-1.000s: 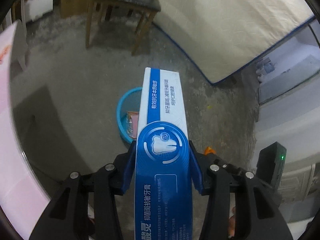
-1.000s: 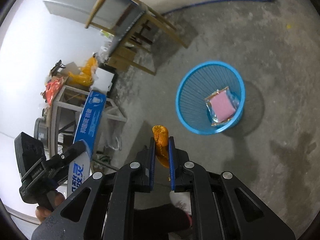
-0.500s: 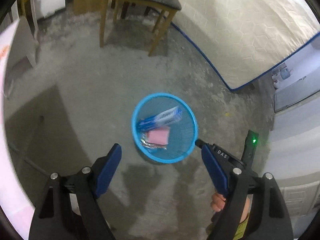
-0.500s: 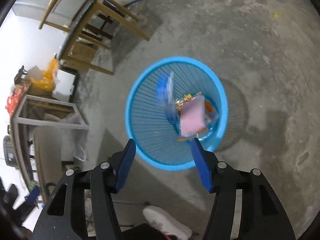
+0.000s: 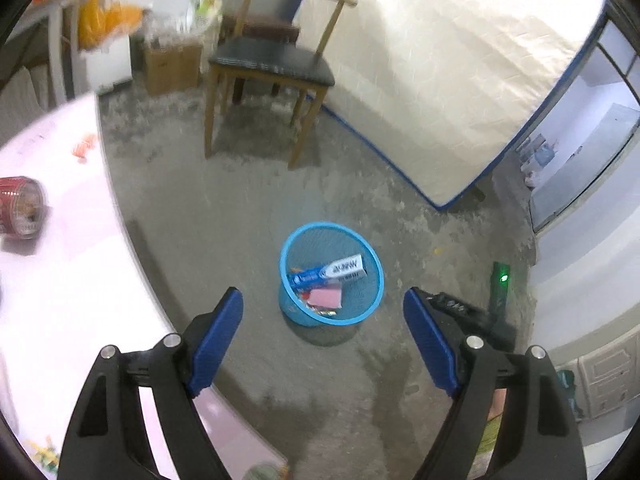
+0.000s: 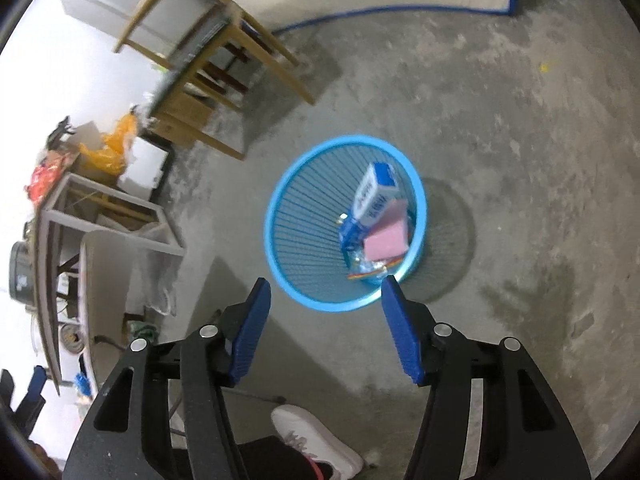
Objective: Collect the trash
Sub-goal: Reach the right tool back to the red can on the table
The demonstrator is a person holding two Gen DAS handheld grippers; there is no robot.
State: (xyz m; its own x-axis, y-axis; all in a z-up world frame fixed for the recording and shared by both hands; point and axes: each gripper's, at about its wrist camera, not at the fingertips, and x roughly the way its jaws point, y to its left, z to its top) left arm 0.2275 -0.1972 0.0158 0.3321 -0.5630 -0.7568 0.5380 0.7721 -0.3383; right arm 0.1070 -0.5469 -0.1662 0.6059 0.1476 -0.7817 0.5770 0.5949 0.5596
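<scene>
left gripper (image 5: 322, 322) jaws wide, empty | right gripper (image 6: 324, 312) jaws apart, empty — both above blue basket (image 6: 280, 200) | toothpaste box (image 6: 370, 200), pink packet (image 6: 386, 242) inside basket — dropped as trash

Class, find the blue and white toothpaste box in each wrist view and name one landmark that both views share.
Left wrist: toothpaste box lies in the blue basket, just below centre.
Right wrist: toothpaste box leans in the basket, right of centre.
Shared landmark: the wooden chair.
</scene>
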